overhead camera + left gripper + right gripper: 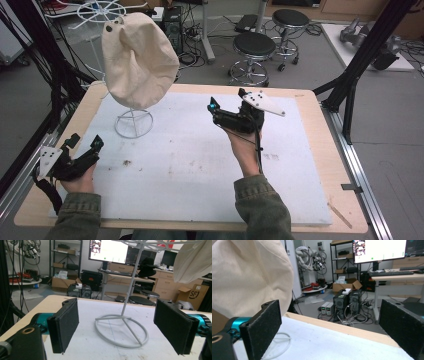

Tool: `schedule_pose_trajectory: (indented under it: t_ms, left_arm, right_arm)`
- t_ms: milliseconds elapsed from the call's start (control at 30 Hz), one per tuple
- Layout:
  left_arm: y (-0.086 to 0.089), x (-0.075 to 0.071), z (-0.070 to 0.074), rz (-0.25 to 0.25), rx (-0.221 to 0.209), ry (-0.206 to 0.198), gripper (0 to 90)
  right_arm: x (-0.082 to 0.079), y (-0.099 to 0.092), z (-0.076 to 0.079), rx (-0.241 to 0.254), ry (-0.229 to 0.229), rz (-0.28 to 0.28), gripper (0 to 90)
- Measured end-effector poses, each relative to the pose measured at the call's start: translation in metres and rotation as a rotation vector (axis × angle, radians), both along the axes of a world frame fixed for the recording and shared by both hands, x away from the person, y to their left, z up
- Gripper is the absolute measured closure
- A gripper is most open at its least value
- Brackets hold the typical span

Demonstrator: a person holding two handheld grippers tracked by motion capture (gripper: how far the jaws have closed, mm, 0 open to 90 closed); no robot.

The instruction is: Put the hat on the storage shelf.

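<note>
A cream cloth hat [139, 60] hangs on a white wire stand [133, 122] at the back left of the table. The stand's ring base [121, 331] lies ahead of my left gripper [121, 327], whose black jaws stand wide apart with nothing between them. That left gripper [84, 145] rests low near the table's left front edge. My right gripper [227, 102] is held up over the table's middle, to the right of the hat. It is open and empty [337, 327], and the hat [249, 275] looms at its upper left.
A white board [200, 165] covers the wooden table [305, 97]. Two black stools [254, 52] stand on the floor behind the table. A black frame post [360, 60] rises at the right. Cables and computer boxes [344, 302] crowd the floor behind.
</note>
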State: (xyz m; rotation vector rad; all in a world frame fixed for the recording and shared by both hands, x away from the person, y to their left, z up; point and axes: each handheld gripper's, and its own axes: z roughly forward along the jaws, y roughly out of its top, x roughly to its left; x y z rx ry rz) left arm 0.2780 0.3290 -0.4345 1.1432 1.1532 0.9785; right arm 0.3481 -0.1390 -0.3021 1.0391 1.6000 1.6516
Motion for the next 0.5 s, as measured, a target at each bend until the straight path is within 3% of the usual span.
schedule_pose_trajectory:
  t_ms: [300,400,500]
  left_arm:
    - [-0.002,-0.001,0.000,-0.004,0.006,-0.001,20.4]
    - [-0.002,0.000,0.000,-0.005,0.009,0.000,20.4]
    - [-0.003,0.000,0.001,-0.011,0.010,0.000,20.3]
  right_arm:
    - [-0.025,-0.033,-0.019,-0.041,0.014,-0.038,4.0]
    - [-0.034,-0.045,-0.027,-0.041,0.039,-0.053,3.9]
    - [-0.040,-0.055,-0.034,-0.028,0.031,-0.070,4.0]
